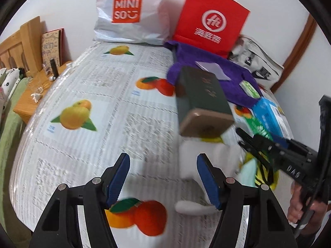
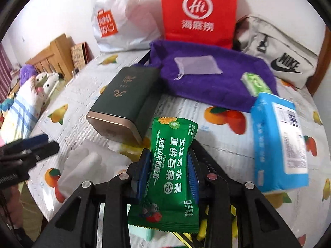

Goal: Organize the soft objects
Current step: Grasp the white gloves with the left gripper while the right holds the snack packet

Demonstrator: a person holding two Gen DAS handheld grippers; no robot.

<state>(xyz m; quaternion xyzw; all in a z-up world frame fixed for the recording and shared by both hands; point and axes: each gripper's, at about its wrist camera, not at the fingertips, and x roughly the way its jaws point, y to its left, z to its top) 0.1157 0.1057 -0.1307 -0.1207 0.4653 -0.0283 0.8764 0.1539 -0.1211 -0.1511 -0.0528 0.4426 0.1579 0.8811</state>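
Right wrist: green wet-wipes packet [image 2: 171, 171] pinched between right tongs [image 2: 168, 165].

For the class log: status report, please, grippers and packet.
Right gripper shut on green wipes packet. Left gripper open, empty. Green box and blue pack close ahead.
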